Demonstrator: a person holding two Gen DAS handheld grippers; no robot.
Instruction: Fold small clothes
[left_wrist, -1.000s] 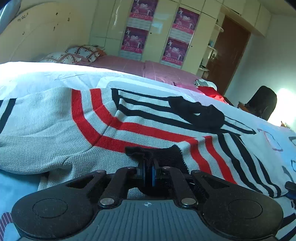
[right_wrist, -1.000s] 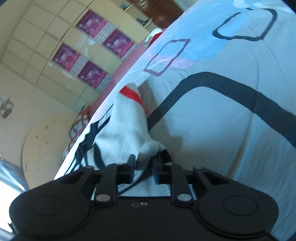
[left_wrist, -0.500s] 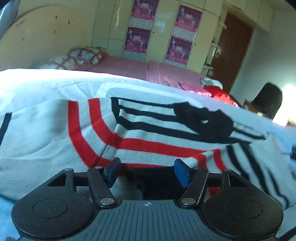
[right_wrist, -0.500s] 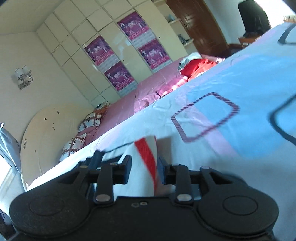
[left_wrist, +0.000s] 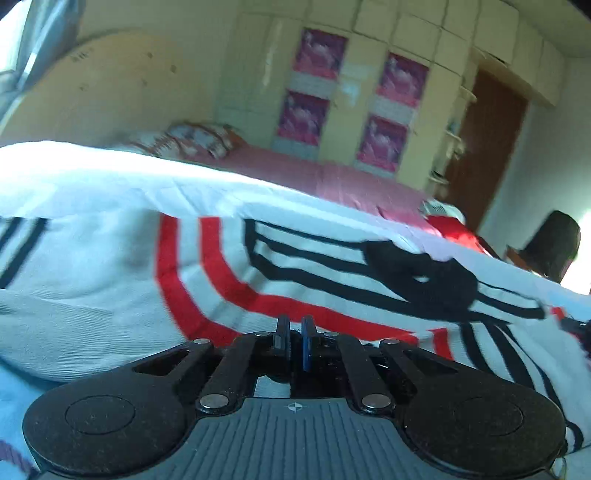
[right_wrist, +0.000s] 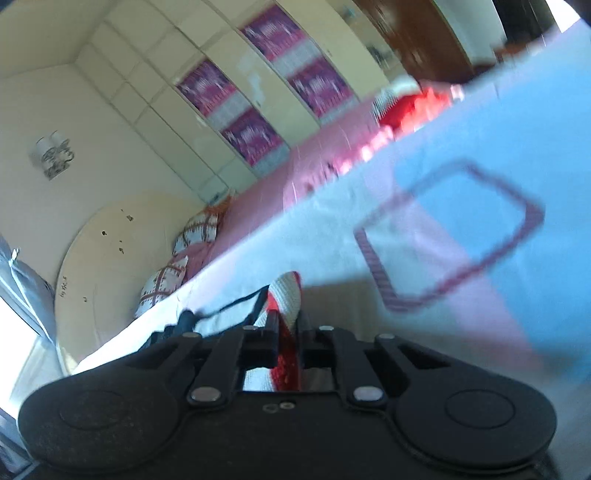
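The white knitted sweater with red and black stripes (left_wrist: 122, 280) lies across the middle of the frame on the bed, the left tool (left_wrist: 293, 341) pinching its dark near edge and the right tool (right_wrist: 286, 341) pinching a red-striped fold, so both should lift together, slowly and evenly.

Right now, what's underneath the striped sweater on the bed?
Under the striped sweater lies a pale blue bedsheet printed with outlined rectangles. Whatever sits directly beneath the sweater's middle is covered by the knit and cannot be seen.

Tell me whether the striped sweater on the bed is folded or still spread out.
Mostly spread out: the striped sweater lies wide across the bedsheet, stripes showing. One red-banded edge is lifted, pinched in the right claw.
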